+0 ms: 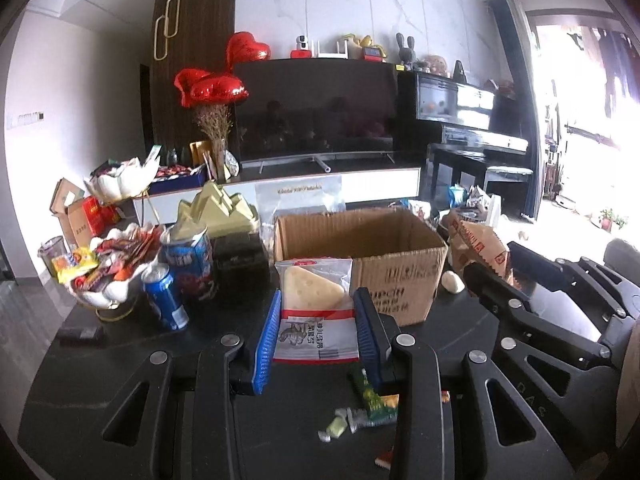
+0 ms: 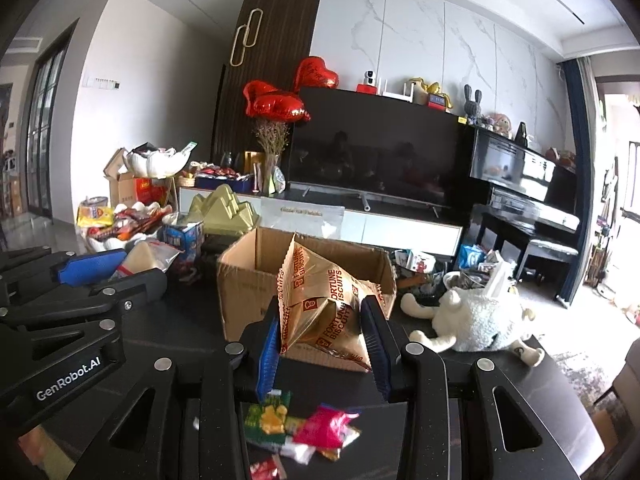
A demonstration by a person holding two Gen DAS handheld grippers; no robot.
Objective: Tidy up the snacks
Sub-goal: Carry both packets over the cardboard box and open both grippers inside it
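Observation:
My left gripper is shut on a clear packet with a pale wedge-shaped cake, held above the dark table in front of the open cardboard box. My right gripper is shut on a tan Fortune Biscuits bag, lifted in front of the same cardboard box. In the left wrist view the right gripper shows at the right with the biscuit bag. In the right wrist view the left gripper shows at the left with its packet. Small wrapped snacks lie on the table below.
A white shell bowl of snacks, a blue can and a blue snack tin stand left of the box. A white plush toy lies to its right. Behind are a TV stand, a television and a black piano.

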